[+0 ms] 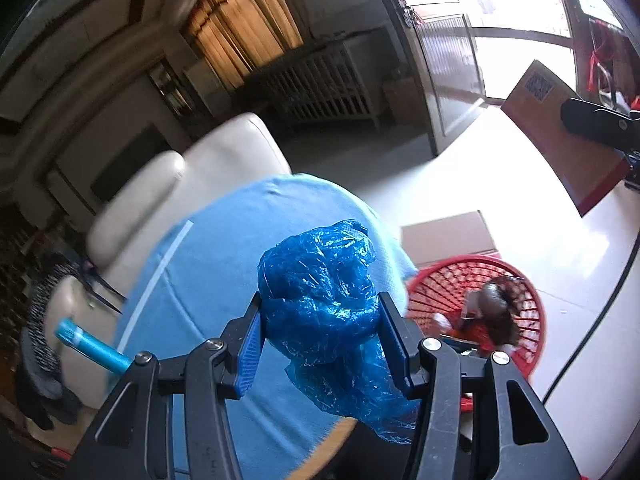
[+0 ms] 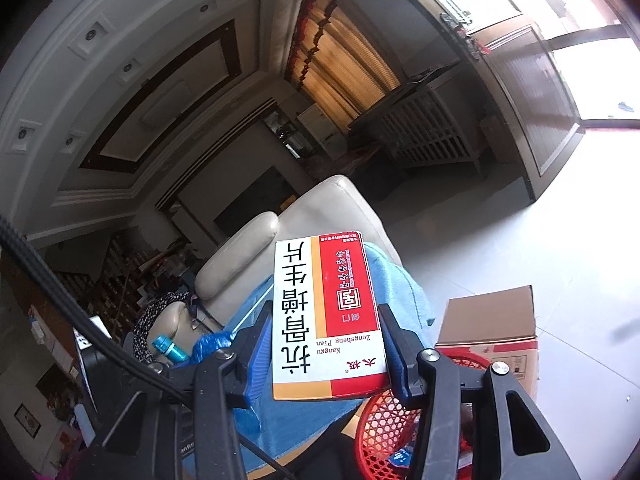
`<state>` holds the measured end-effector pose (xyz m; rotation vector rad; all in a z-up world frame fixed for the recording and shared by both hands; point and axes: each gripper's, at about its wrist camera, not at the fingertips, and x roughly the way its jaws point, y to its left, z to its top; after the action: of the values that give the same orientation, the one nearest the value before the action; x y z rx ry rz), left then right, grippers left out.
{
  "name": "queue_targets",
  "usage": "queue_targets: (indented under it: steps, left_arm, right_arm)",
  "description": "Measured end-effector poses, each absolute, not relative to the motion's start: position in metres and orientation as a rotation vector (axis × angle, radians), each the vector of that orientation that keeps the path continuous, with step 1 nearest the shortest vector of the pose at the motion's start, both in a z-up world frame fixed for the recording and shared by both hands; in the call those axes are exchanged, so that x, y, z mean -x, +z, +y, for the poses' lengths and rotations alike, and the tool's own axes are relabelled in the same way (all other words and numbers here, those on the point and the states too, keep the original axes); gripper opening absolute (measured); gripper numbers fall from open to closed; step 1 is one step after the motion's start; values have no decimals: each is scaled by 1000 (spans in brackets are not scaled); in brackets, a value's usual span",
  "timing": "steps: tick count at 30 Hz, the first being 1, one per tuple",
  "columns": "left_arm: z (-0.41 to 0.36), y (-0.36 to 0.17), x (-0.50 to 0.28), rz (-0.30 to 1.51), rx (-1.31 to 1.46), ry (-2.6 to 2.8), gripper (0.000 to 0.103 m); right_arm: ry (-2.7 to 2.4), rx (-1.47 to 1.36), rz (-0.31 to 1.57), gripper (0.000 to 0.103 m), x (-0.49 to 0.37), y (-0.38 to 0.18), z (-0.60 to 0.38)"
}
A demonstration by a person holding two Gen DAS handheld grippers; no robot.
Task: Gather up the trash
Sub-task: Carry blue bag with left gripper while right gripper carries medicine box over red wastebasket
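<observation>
My left gripper [image 1: 320, 332] is shut on a crumpled blue plastic bag [image 1: 324, 296], held above a table draped in a light blue cloth [image 1: 208, 264]. My right gripper [image 2: 326, 344] is shut on a flat red, white and yellow medicine box [image 2: 324, 316], which stands up between the pads. That box also shows at the far right of the left wrist view as a brown-backed box [image 1: 560, 148] with part of the right gripper's black frame across it. A red mesh basket [image 1: 480, 304] sits on the floor below and to the right, with some trash inside. The basket [image 2: 384, 432] lies under the right gripper too.
A cardboard box [image 2: 492, 320] stands on the pale floor beside the basket. A cream leather sofa [image 1: 192, 196] lies behind the table. A turquoise cylinder [image 1: 92, 344] rests at the table's left edge. A black cable [image 1: 600, 312] runs across the floor at the right.
</observation>
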<state>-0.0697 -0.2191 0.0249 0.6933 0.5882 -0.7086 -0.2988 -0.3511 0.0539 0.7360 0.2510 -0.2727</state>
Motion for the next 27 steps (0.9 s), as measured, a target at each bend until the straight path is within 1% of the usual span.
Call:
queue_targets:
  steps: [27]
  left_arm:
    - [-237, 14, 88, 619, -735, -762, 55]
  right_arm:
    - [-325, -783, 253, 52, 299, 44, -369]
